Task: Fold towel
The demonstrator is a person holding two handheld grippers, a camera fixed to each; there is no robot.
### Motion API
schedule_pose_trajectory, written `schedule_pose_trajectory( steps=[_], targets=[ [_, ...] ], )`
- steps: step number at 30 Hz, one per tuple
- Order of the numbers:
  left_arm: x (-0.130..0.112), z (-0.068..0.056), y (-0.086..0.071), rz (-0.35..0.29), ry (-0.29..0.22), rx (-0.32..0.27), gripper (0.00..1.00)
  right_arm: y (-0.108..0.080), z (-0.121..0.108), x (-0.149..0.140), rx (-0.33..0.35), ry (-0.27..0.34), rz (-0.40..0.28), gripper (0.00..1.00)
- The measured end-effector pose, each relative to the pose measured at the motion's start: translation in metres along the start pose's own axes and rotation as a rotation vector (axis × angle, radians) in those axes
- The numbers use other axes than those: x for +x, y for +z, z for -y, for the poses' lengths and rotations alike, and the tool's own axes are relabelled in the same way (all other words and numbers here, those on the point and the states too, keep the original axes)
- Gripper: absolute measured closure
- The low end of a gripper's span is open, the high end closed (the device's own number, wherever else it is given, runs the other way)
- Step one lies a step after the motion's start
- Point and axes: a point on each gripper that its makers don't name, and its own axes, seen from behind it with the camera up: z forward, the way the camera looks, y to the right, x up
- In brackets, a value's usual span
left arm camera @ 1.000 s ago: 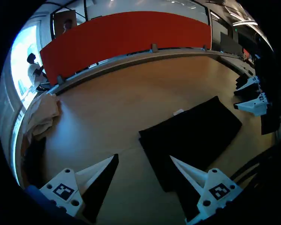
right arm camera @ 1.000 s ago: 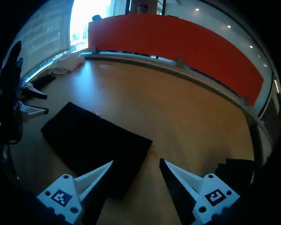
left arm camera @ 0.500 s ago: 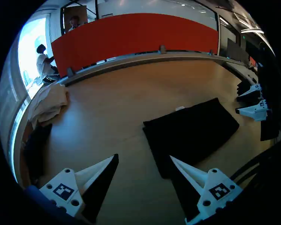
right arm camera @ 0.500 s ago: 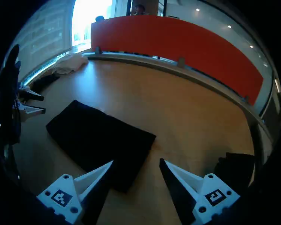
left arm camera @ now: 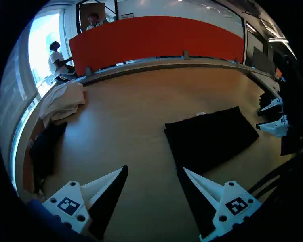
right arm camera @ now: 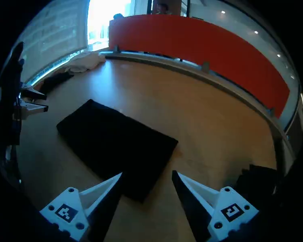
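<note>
Black towel [right arm camera: 117,147] flat on the counter [right arm camera: 216,121], long axis 10-to-4 o'clock, at 11 o'clock from the right tongs [right arm camera: 146,172], 2 o'clock from the left tongs [left arm camera: 154,168]. Both tongs spread, empty; right judged nearer.

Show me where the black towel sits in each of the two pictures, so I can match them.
Left gripper view: the black towel lies flat, right of centre on the wooden table.
Right gripper view: the black towel lies left of centre, low in the picture.
Shared landmark: the red partition along the table's far edge.
</note>
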Motion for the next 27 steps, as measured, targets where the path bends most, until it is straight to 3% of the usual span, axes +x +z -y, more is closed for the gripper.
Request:
schedule_pose_trajectory(
  steps=[9, 19, 27],
  targets=[
    [-0.009, 0.007, -0.011, 0.005, -0.028, 0.025, 0.1, 0.002, 0.004, -0.006, 0.029, -0.021, 0.011, 0.14],
    [-0.02, 0.011, -0.021, 0.013, -0.051, 0.043, 0.1, 0.005, 0.009, -0.033, 0.06, -0.057, 0.059, 0.15],
    [-0.022, 0.013, -0.025, 0.013, -0.061, 0.047, 0.1, 0.006, 0.008, -0.044, 0.073, -0.056, 0.076, 0.25]
  ],
)
